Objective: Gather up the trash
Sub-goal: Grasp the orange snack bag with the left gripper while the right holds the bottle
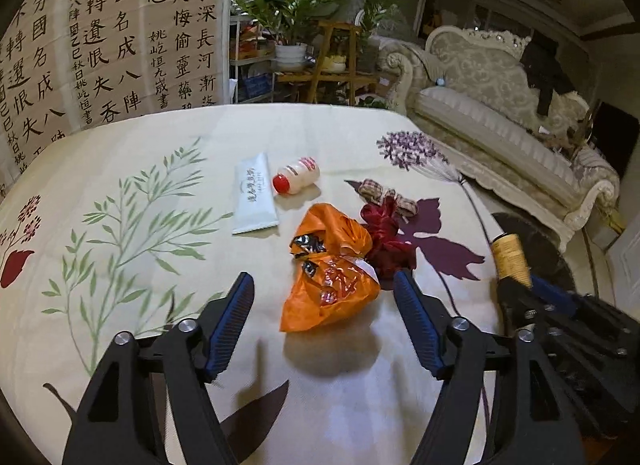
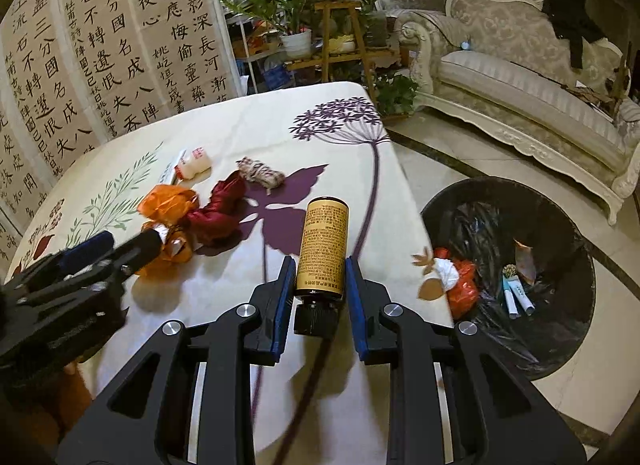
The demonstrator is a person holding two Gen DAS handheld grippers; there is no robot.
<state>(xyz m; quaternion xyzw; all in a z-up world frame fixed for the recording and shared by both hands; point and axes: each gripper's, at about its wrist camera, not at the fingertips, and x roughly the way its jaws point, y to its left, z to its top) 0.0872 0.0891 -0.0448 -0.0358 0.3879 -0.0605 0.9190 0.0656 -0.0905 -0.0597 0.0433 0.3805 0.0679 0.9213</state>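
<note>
Two grippers are working: the right gripper is clenching a gold-labelled cylindrical bottle at the table's right edge beside the black-lined bin, while the left gripper is hanging spread wide around the crumpled orange plastic bag.

The left gripper hangs wide open over the table, its fingers either side of a crumpled orange bag. A dark red cloth touches the bag. Toward the far edge lie a white tube and a red-capped bottle.
</note>
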